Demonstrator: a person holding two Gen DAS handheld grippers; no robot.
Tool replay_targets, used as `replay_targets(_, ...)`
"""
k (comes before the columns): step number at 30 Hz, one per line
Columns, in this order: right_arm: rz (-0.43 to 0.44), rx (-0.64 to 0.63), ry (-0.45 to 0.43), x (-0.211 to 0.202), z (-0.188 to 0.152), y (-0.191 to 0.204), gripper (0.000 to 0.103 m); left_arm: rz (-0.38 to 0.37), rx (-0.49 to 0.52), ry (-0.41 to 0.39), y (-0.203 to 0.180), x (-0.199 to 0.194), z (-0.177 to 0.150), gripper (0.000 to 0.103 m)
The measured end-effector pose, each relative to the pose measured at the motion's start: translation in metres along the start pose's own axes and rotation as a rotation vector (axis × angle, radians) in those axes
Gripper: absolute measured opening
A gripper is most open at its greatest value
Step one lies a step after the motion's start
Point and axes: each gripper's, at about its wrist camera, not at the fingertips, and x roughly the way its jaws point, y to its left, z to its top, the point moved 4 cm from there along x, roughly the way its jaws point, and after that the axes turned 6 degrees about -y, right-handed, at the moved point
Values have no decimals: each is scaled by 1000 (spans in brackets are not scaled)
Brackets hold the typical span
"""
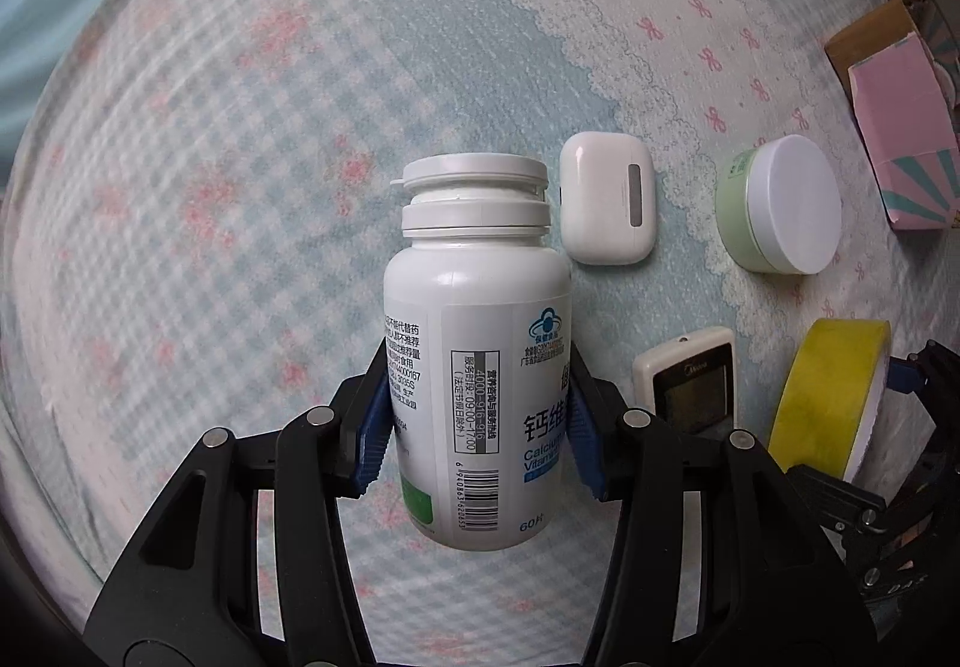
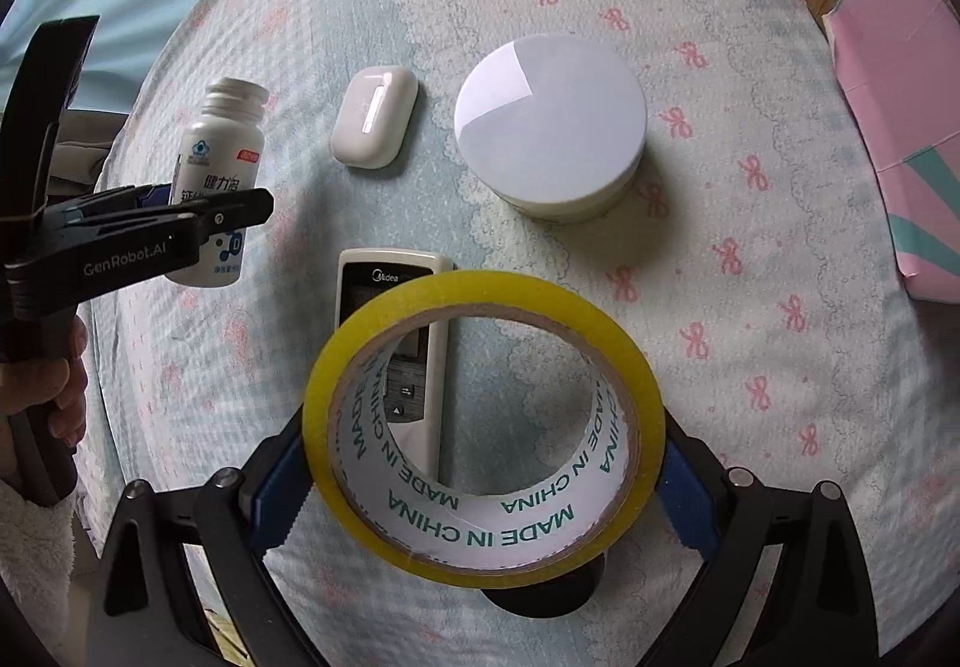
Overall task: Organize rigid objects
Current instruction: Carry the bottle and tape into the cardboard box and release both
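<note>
My left gripper [image 1: 477,427] is shut on a white pill bottle [image 1: 477,343] and holds it above the bedspread; the bottle also shows in the right wrist view [image 2: 219,145]. My right gripper [image 2: 480,481] is shut on a yellow tape roll [image 2: 480,427], held above the cloth; the roll shows in the left wrist view [image 1: 822,397]. A white earbud case [image 1: 606,199] [image 2: 375,118], a green jar with a white lid [image 1: 780,205] [image 2: 552,121] and a white Midea remote [image 1: 690,382] [image 2: 384,277] lie on the bedspread.
A pink and teal cardboard box [image 1: 900,127] [image 2: 900,127] sits at the right edge. The blue checked and bow-print bedspread [image 1: 240,187] covers the surface. The left gripper's body [image 2: 120,235] and the hand holding it show at the left of the right wrist view.
</note>
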Motion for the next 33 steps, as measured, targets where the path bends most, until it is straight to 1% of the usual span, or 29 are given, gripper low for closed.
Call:
replay_targets(5,6,-21,-42,-30,-5,9,96,-2,-46,-53,2,-46,-23,46)
replay_targets(8,19,-40,-66,-53,-11,21,96,-13,-84,-90,0,-80,-45,46)
replay_targets(10,26,-57,-84,-71,-16,30,96,-30,-122,-105,-1,-102,-57,46)
replay_targets(11,28,-66,-87,-79,-18,36,96,-42,-141,-110,3,-106,-55,46)
replay_targets(14,40,-81,-96,-104,-24,48,96,-70,-179,-134,-7,-128,-69,46)
replay_targets(16,31,-95,-107,-123,-28,53,96,-90,-198,-152,-13,-142,-78,46)
replay_targets(18,20,-101,-121,-141,-30,54,96,-121,-215,-174,-20,-151,-79,46)
replay_targets(22,34,-67,-148,-176,-29,42,96,-147,-203,-212,-48,-170,-84,46)
replay_targets(26,27,-35,-175,-204,-21,16,96,-154,-179,-241,-80,-185,-82,46)
replay_targets(30,26,-1,-183,-226,-8,-20,96,-147,-182,-256,-114,-198,-65,46)
replay_targets(33,24,-5,-185,-243,3,-51,96,-133,-192,-271,-143,-207,-47,46)
